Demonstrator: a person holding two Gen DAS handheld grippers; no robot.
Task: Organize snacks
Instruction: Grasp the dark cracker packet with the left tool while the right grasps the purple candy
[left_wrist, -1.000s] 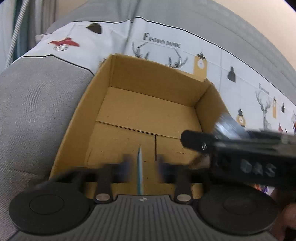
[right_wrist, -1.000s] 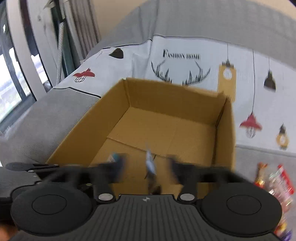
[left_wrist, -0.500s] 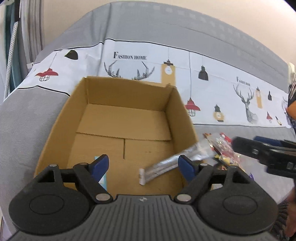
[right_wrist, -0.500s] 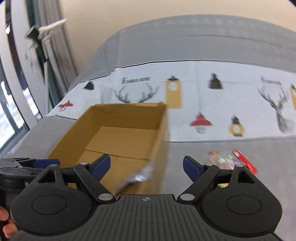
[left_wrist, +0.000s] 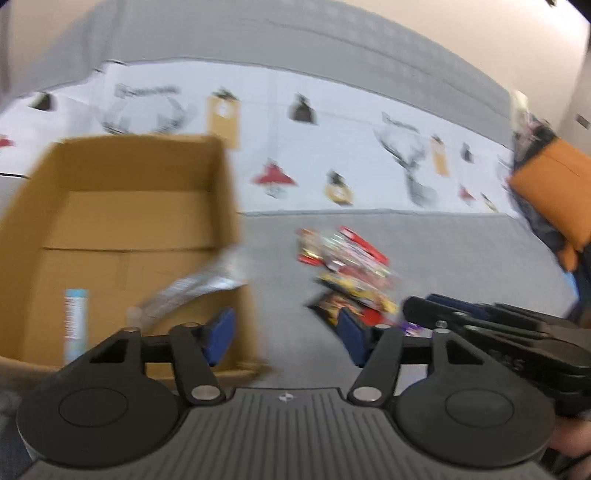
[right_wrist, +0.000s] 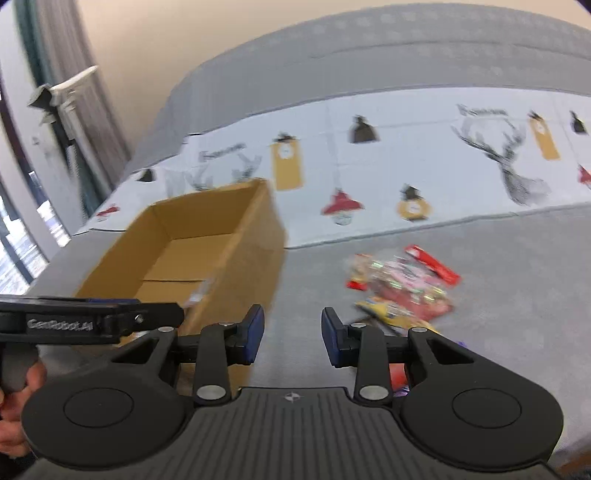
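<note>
The box (left_wrist: 122, 206), open-topped brown cardboard, stood on the grey cushion with its flaps folded flat as a floor. Inside it a light-blue stick (left_wrist: 75, 325) lay flat along the near left part of the floor, and a silver packet (left_wrist: 199, 286) leaned tilted over the box's right wall, its upper end past the rim. To the right of the box, apart from it, a pile (left_wrist: 349, 273) of red, yellow and clear wrappers lay heaped on the cushion.

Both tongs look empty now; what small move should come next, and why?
Probably bring the open right tongs forward and right toward the pile of colourful snack packets on the grey sofa seat. Only two packets lie in the brown cardboard box; the pile is loose.
</note>
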